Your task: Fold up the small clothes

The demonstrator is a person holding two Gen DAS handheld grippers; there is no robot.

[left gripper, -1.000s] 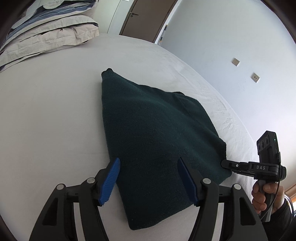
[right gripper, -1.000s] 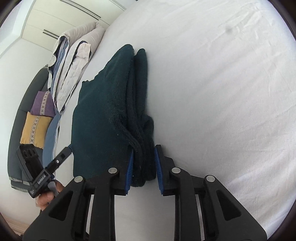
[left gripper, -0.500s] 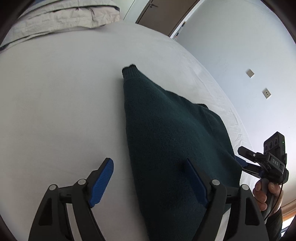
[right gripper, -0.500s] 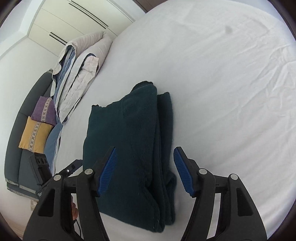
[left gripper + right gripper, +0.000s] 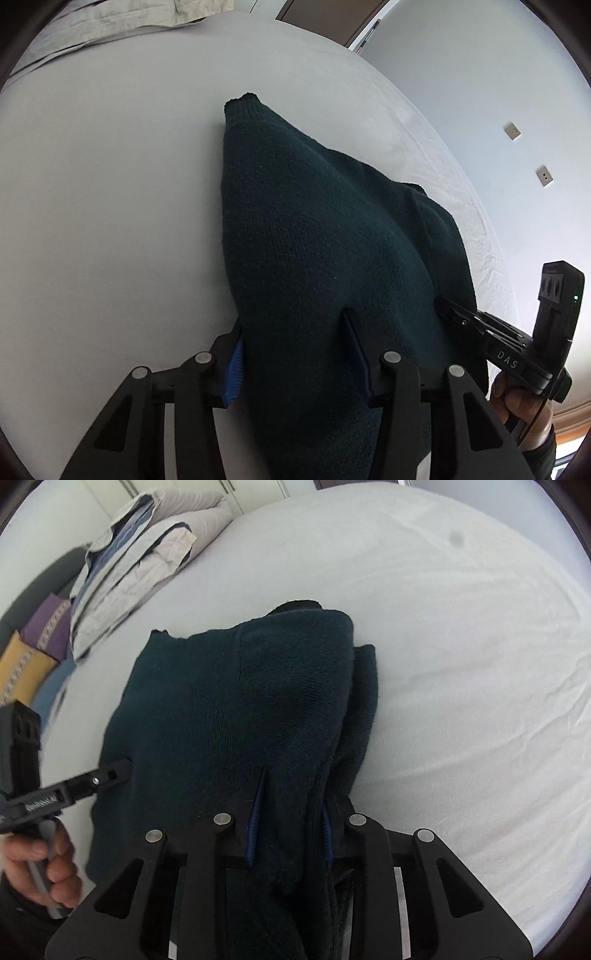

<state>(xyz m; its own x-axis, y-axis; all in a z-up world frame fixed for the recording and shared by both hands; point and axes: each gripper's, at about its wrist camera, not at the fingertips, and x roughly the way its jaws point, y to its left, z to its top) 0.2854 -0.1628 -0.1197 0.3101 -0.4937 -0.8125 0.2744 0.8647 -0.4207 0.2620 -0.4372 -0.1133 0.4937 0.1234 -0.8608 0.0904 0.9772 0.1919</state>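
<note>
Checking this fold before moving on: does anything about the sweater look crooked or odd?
Slightly: the folded dark green sweater has uneven layers; a lower layer sticks out along its right edge, and a ribbed cuff pokes past the far end.

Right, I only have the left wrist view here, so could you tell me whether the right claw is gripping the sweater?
Observer: Yes, the right claw is closed on the dark green sweater, and cloth fills the gap between its blue pads.
Operator: Thank you. Is it one layer there, or several?
Observer: Several. That edge shows stacked folds, and the pads pinch more than one of them.
Operator: And what lies beyond the bedding on that side?
Observer: A purple cushion and a yellow cushion sit just past the folded bedding.
</note>
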